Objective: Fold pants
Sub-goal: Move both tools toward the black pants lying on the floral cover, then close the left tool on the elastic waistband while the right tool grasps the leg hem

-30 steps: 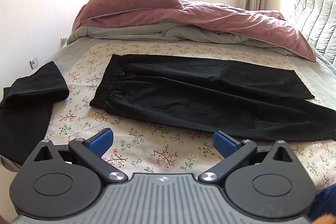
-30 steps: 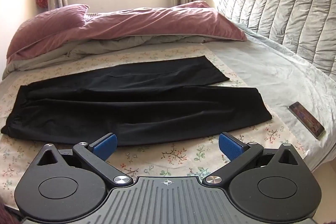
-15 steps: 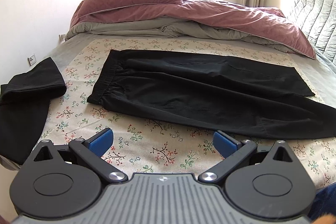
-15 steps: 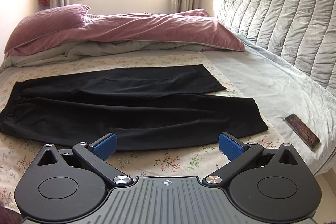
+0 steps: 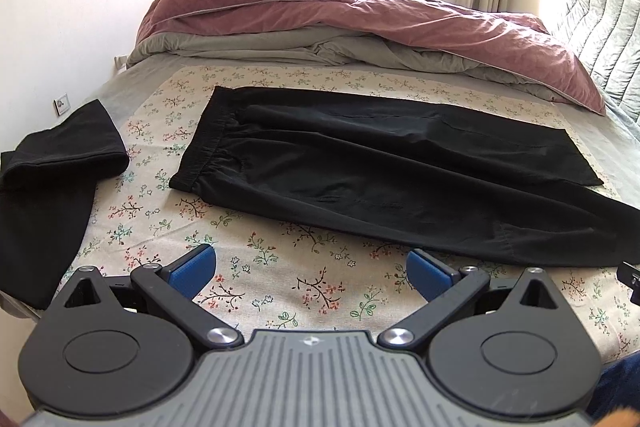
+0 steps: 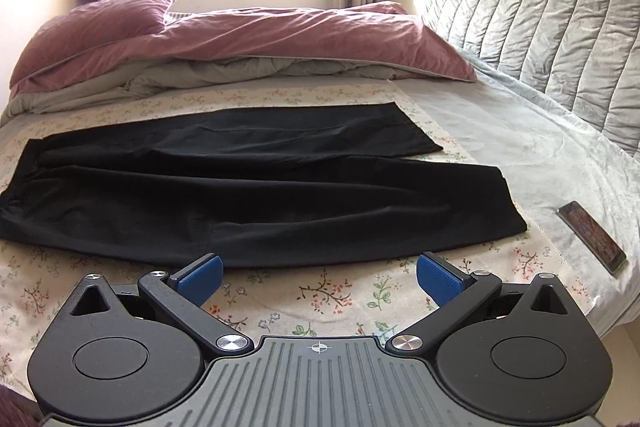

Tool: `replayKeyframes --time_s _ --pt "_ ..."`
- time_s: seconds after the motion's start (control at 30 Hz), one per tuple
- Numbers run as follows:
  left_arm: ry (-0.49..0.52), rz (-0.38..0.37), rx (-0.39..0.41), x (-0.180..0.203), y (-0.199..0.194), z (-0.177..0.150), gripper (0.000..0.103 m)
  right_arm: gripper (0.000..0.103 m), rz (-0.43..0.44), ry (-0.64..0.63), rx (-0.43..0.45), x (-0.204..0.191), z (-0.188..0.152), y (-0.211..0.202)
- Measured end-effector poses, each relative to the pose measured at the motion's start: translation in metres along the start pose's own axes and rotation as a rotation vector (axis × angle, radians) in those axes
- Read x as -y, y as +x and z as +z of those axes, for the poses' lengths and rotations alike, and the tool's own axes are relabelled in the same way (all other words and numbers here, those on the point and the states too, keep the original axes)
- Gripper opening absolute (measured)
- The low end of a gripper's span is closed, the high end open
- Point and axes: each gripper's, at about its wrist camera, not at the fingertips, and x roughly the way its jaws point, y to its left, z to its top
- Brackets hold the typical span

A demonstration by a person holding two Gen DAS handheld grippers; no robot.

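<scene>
While both the left gripper (image 5: 311, 269) and right gripper (image 6: 319, 275) hover released, the pants (image 6: 224, 187) lie flat at twelve o'clock on the floral sheet (image 5: 280, 267); folding looks unstarted, so next comes grasping the near leg's edge.

Pants (image 5: 380, 179) lie flat across the floral sheet (image 5: 280, 279) at frame centre, waistband left; folded garment (image 5: 52, 167) at left edge; duvet (image 5: 360, 27) behind; phone (image 6: 592, 237) lower right on the bed
</scene>
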Motion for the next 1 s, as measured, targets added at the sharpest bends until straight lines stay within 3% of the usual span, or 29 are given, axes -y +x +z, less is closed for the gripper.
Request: replayKeyframes --time_s 0.47,0.63,0.83,0.93,1.0 --pt "0.025 0.094 0.038 -0.014 0.034 0.026 0.103 0.103 0.029 -0.007 -0.004 -0.003 0.030 0.020" --pt "-0.058 0.055 -0.024 -0.038 0.078 0.055 0.103 0.103 0.138 0.058 -0.002 -0.012 0.056 0.039" --pt "-0.251 0.174 -0.064 -0.112 0.130 0.081 0.103 0.103 0.189 0.020 -0.025 -0.048 0.107 0.095" --pt "-0.311 0.121 -0.089 -0.136 0.159 0.086 0.102 0.103 0.222 -0.018 -0.065 -0.073 0.126 0.136" --pt "-0.314 0.125 -0.103 -0.149 0.180 0.091 0.099 0.103 0.239 -0.040 -0.117 -0.089 0.127 0.168"
